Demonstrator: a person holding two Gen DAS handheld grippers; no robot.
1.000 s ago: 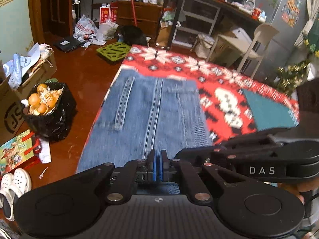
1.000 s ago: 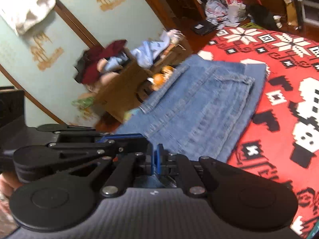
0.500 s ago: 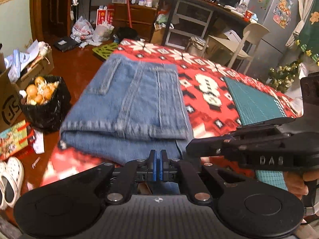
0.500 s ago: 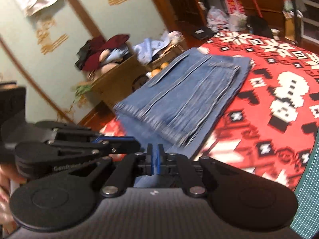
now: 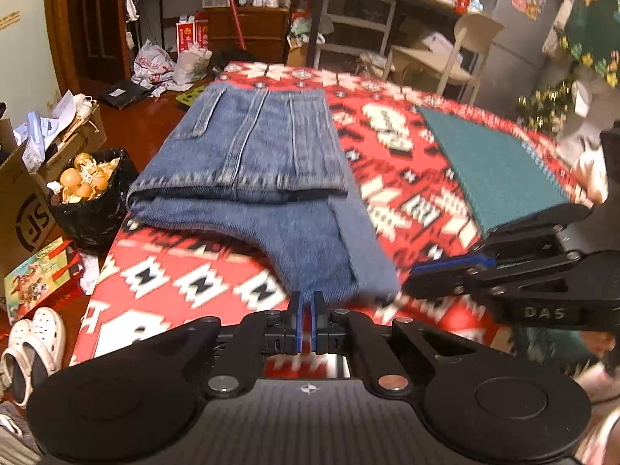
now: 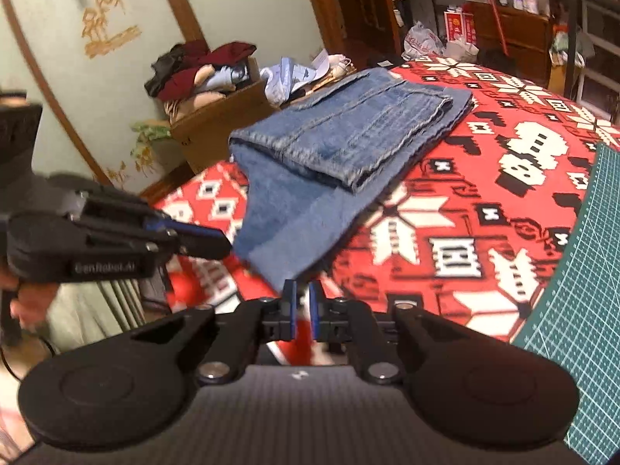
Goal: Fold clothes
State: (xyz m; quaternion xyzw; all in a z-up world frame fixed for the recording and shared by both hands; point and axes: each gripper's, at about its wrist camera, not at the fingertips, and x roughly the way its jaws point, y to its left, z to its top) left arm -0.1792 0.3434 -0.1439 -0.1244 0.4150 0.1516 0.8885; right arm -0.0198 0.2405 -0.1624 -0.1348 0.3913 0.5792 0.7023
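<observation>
Blue jeans point(image 5: 255, 162) lie folded on the table with the red patterned cloth point(image 5: 186, 283); they also show in the right wrist view point(image 6: 341, 143). A single lower layer of denim sticks out toward me past the folded stack. My left gripper point(image 5: 306, 323) sits just short of that near denim edge, its pads a narrow gap apart with nothing between them. My right gripper point(image 6: 300, 316) is likewise slightly parted and empty at the same edge. Each gripper shows in the other's view: the right one point(image 5: 445, 271), the left one point(image 6: 201, 240).
A green cutting mat point(image 5: 492, 170) lies on the table's right side. Left of the table on the floor are a black bag of oranges point(image 5: 85, 190), cardboard boxes point(image 5: 23, 209) and white shoes point(image 5: 31, 345). A chair point(image 5: 457, 54) and shelves stand behind.
Both grippers let go of the denim and pulled back toward me. The jeans, held one second ago, now lie folded on the table with a lower flap left sticking out.
</observation>
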